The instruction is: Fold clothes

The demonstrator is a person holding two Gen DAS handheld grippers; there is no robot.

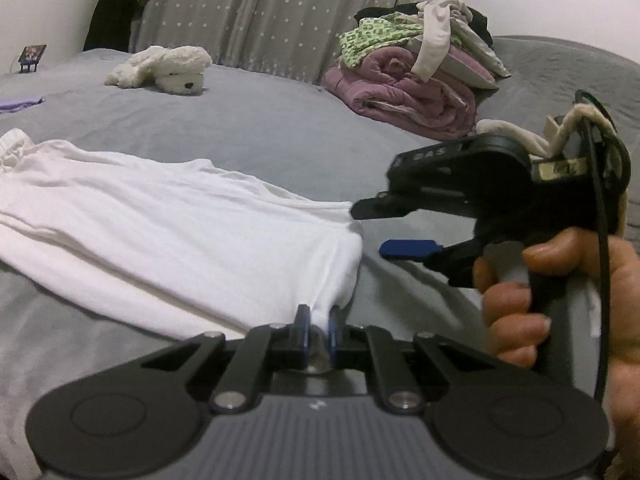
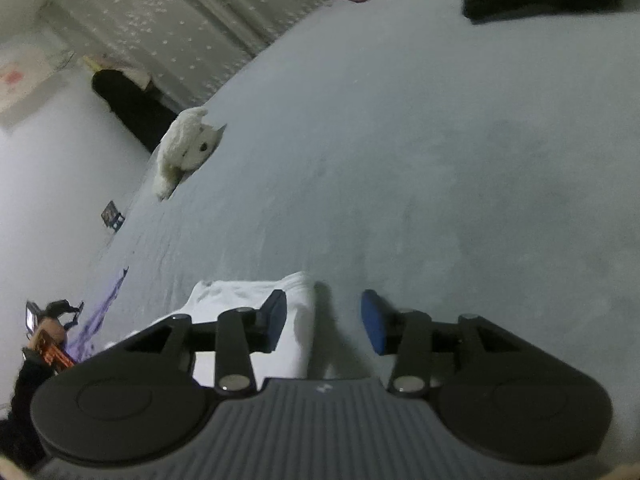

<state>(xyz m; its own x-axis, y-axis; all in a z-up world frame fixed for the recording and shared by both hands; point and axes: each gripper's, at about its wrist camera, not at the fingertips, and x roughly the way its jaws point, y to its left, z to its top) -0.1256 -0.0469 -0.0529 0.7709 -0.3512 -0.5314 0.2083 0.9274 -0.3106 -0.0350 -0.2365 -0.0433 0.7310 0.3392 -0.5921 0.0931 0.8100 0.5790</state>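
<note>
One soft white garment (image 1: 168,220), grey bedspread (image 1: 260,120)

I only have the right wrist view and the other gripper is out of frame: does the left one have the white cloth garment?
Observer: Yes, the left gripper is shut on the near corner of the white cloth garment.
Operator: Is the rest bunched up?
Observer: No, it lies spread across the grey bedspread, with its gathered elastic waistband at the far end.
Operator: Where is my gripper against it?
Observer: Side-on, the right gripper is open beside the other hem corner, gripping nothing.
</note>
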